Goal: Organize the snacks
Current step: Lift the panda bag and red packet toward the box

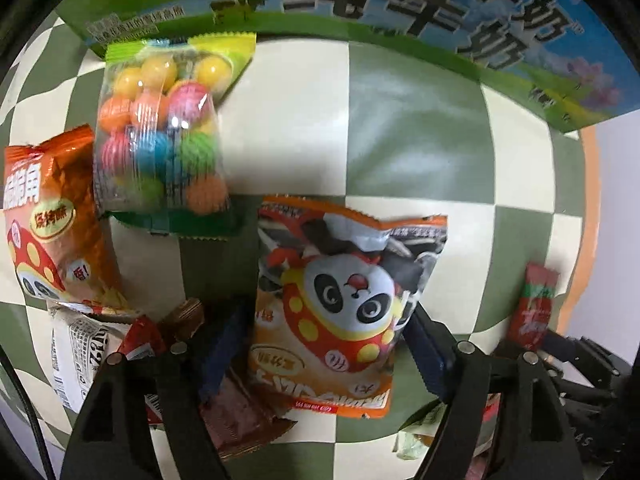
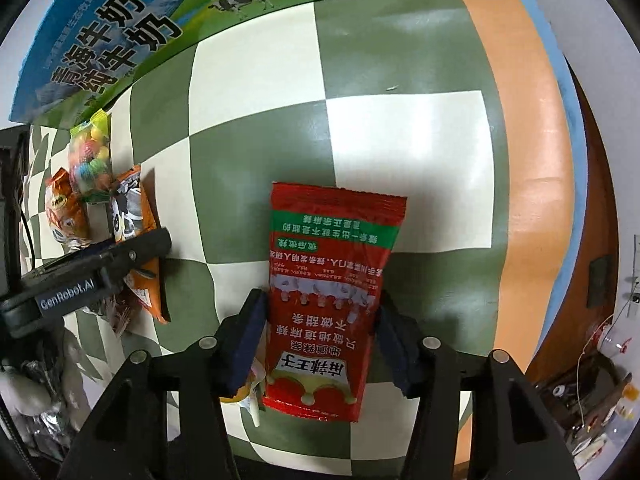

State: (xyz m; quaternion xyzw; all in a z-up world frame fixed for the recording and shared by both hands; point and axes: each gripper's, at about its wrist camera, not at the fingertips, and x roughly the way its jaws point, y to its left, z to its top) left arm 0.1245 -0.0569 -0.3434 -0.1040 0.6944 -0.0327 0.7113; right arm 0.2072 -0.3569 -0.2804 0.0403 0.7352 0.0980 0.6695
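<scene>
My left gripper (image 1: 324, 344) is shut on an orange panda snack packet (image 1: 336, 308), its pads pressing both side edges above the checkered cloth. My right gripper (image 2: 320, 340) is shut on a red spicy snack packet (image 2: 324, 300), held upright between the blue pads. A clear bag of coloured candy balls (image 1: 160, 128) and an orange mushroom-print packet (image 1: 52, 220) lie to the left on the cloth. The red packet also shows at the right of the left wrist view (image 1: 534, 308). The left gripper body (image 2: 92, 276) shows at the left of the right wrist view.
A milk carton box (image 1: 400, 12) stands along the back; it also shows in the right wrist view (image 2: 120, 28). More wrapped snacks (image 1: 132, 344) lie piled under the left gripper. The table's orange edge (image 2: 524, 120) runs along the right.
</scene>
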